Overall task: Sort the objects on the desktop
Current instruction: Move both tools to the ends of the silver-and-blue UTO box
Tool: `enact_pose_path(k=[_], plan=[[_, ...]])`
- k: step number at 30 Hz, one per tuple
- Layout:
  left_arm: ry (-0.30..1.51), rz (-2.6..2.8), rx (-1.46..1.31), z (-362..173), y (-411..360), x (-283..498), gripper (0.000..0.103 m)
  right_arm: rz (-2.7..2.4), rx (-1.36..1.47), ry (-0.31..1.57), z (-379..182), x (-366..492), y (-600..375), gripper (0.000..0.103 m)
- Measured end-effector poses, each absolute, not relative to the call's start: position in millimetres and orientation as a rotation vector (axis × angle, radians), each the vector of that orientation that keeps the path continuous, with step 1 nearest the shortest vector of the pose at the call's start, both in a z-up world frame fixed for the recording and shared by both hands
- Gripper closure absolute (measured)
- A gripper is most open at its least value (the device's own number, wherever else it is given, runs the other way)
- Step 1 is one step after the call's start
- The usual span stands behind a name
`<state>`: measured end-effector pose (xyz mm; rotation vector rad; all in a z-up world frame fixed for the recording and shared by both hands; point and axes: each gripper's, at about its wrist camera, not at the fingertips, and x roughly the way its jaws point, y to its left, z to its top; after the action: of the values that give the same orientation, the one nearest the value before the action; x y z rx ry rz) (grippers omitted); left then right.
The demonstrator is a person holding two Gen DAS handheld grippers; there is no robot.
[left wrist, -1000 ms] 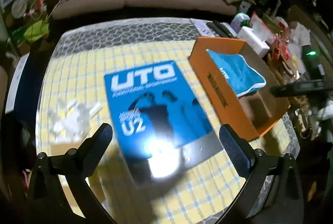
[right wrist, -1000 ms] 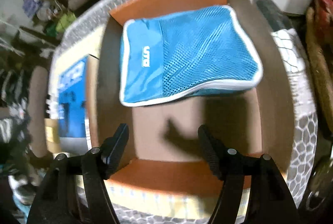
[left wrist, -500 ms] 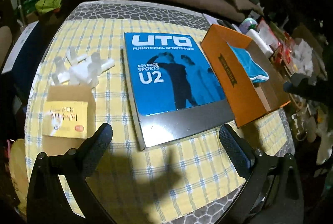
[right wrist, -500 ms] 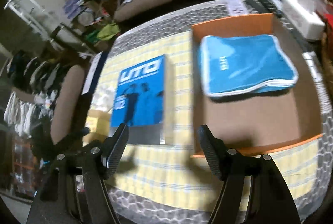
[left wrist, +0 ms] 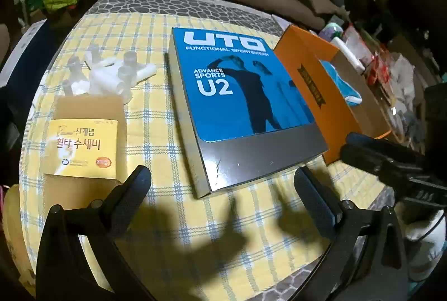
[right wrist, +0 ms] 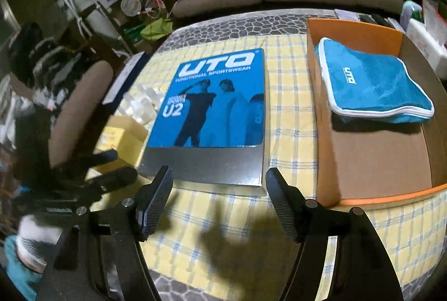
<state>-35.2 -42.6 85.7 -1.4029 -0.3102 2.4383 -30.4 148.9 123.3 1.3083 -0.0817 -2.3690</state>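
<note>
A flat, glossy blue box (left wrist: 240,94) with a silver band along its near edge lies in the middle of the desk (left wrist: 156,220), on a yellow checked cloth. Just right of it stands an orange cardboard box (right wrist: 371,161), open-topped, with a soft blue mesh pouch (right wrist: 368,83) at its far end. To the left sit a small yellow carton (left wrist: 83,144) and a heap of white plastic bottles (left wrist: 111,74). The left gripper (left wrist: 222,189) and right gripper (right wrist: 219,192) both tilt down over the near desk edge, jaws spread and empty.
</note>
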Motion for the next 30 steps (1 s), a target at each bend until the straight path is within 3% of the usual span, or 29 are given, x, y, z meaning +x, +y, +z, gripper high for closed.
enact_pose_path(k=[10,30], plan=[[-0.225,2.424,-1.433,60.8,-36.4,-41.1,0.000,-2.457,1.323,0.045,91.8,-36.9,140.0,0.032],[-0.155,2.369,-1.392,58.3,-15.2,-40.5,0.001,-2.272,1.336,-0.217,76.5,-46.4,145.3,0.031]])
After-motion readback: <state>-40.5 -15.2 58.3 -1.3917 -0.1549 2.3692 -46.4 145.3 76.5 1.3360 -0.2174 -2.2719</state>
